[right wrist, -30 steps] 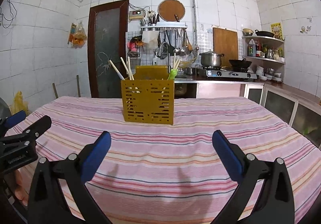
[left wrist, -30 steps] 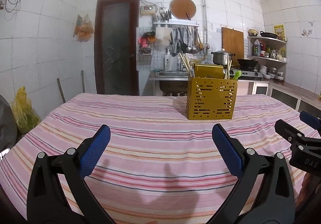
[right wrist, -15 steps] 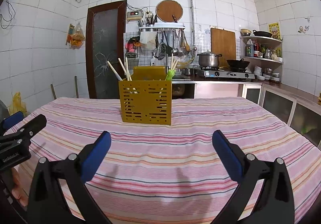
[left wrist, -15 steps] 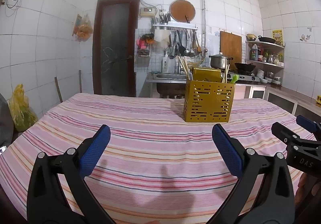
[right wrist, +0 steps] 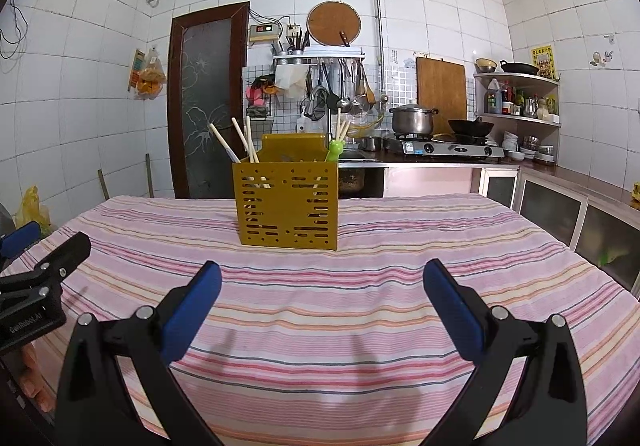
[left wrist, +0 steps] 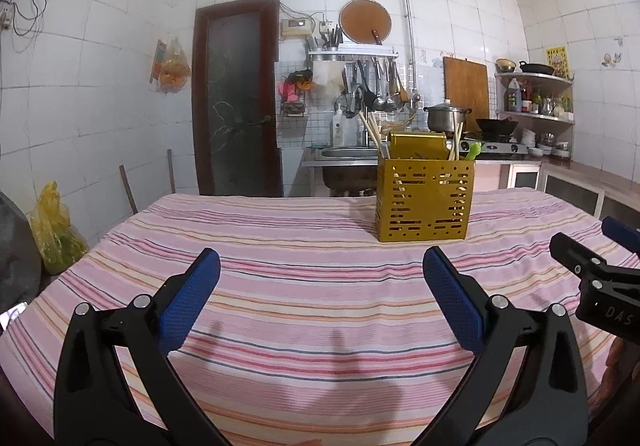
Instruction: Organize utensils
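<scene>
A yellow perforated utensil holder (left wrist: 424,200) stands upright on the striped tablecloth (left wrist: 304,270), also in the right wrist view (right wrist: 287,204). Wooden chopsticks (right wrist: 240,144) and a green-handled utensil (right wrist: 334,149) stick out of its top. My left gripper (left wrist: 320,286) is open and empty, low over the cloth, well short of the holder. My right gripper (right wrist: 320,294) is open and empty, also short of it. Each gripper shows at the edge of the other's view: the right one (left wrist: 600,286), the left one (right wrist: 36,282).
The table's far edge lies behind the holder. Beyond are a sink (left wrist: 344,154), a stove with a pot (right wrist: 412,118) and a wok (right wrist: 470,126), hanging utensils (right wrist: 340,86), a dark door (left wrist: 236,94) and a yellow bag (left wrist: 56,230) on the floor at left.
Both views have tilted up and drawn back slightly; the holder sits a little farther away in the left view. Both grippers stay open and empty.
</scene>
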Demonstrator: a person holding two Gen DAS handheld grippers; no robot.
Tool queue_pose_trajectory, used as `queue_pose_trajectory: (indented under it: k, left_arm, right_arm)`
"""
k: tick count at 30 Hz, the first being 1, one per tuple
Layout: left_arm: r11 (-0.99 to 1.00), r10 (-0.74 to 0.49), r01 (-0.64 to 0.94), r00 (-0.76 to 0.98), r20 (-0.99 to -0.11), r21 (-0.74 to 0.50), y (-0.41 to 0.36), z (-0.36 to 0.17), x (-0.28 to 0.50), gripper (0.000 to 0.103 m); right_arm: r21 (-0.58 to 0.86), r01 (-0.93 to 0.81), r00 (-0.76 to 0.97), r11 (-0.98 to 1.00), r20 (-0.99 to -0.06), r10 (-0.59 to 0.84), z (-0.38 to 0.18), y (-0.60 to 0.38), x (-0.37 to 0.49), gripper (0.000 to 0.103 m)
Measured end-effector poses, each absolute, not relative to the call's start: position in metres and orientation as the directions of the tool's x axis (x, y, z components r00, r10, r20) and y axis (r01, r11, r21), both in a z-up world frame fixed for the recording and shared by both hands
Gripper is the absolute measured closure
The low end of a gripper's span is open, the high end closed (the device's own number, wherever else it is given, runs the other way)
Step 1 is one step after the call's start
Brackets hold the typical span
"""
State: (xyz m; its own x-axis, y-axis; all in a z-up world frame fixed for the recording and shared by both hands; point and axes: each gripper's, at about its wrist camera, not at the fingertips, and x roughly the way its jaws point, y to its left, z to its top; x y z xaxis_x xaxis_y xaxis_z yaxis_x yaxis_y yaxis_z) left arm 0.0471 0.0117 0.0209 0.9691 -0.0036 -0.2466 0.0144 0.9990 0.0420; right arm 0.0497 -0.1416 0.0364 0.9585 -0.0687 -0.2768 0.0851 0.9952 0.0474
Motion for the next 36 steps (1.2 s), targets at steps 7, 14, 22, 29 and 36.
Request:
queue_pose_trajectory:
  k: [7, 14, 22, 29, 36]
  left_arm:
    - [0.999, -0.008, 0.02, 0.971, -0.241, 0.049, 0.0118, 0.0221, 0.0459, 0.005]
    - [0.999, -0.017, 0.028, 0.97, -0.242, 0.042, 0.012, 0.0232, 0.0458, 0.005]
    - [0.999, -0.014, 0.025, 0.971, -0.239, 0.044, 0.0129, 0.0234, 0.0463, 0.005]
    - [0.999, -0.012, 0.024, 0.971, -0.239, 0.045, 0.014, 0.0234, 0.0463, 0.005]
    - [0.999, -0.01, 0.021, 0.972, -0.237, 0.047, 0.0139, 0.0244, 0.0455, 0.005]
  right_arm:
    - [0.044, 0.087, 0.959, 0.995, -0.276, -0.072, 0.0364, -0.1411, 0.0495, 0.005]
    - [0.046, 0.09, 0.957, 0.995, -0.279, -0.074, 0.0368, -0.1406, 0.0491, 0.005]
    - [0.046, 0.094, 0.957, 0.994, -0.279, -0.078, 0.0372, -0.1411, 0.0495, 0.005]
    - [0.048, 0.1, 0.957, 0.994, -0.279, -0.083, 0.0371, -0.1417, 0.0498, 0.005]
    - [0.045, 0.11, 0.956, 0.993, -0.278, -0.093, 0.0361, -0.1408, 0.0497, 0.005]
